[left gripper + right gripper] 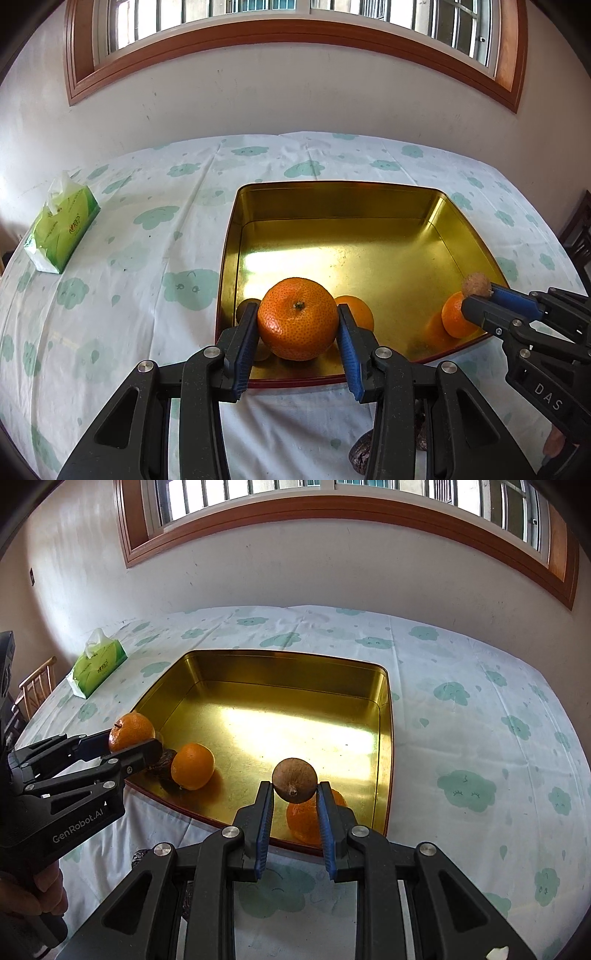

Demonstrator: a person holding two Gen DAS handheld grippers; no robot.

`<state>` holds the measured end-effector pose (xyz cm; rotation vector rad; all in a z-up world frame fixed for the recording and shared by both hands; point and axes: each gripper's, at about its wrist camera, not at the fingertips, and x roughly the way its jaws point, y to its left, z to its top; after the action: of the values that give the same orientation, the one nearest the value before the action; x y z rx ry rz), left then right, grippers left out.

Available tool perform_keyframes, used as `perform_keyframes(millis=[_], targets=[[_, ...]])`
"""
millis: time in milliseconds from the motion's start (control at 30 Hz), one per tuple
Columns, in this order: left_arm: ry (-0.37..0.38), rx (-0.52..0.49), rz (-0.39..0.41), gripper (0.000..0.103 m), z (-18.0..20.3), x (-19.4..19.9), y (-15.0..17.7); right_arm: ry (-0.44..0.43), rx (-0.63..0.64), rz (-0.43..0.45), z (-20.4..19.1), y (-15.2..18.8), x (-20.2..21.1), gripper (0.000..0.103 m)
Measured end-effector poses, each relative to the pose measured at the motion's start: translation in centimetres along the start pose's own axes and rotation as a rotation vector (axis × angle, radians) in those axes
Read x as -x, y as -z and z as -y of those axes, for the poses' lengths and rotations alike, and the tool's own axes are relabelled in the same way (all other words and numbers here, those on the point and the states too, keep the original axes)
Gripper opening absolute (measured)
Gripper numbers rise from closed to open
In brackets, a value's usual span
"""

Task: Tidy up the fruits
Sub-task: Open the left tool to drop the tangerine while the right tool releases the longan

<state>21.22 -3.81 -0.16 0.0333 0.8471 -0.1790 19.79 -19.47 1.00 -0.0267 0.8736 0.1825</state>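
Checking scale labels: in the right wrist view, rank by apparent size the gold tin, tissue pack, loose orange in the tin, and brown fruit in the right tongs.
1. Gold tin
2. Tissue pack
3. Loose orange and brown fruit: look alike; the fruit sits nearer the camera, so unranked.

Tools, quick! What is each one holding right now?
Left tool: shut on the big orange.
Right tool: shut on the small brown fruit.
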Motion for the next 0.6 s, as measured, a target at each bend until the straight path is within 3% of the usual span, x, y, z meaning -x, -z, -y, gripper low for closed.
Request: perform_keyframes(millis=[600], targets=[[-0.002, -0.016, -0.016, 0.044, 0.7, -1.2, -0.4, -0.011, -0.023, -0.013, 0.2, 0.0, -0.9, 0.024]])
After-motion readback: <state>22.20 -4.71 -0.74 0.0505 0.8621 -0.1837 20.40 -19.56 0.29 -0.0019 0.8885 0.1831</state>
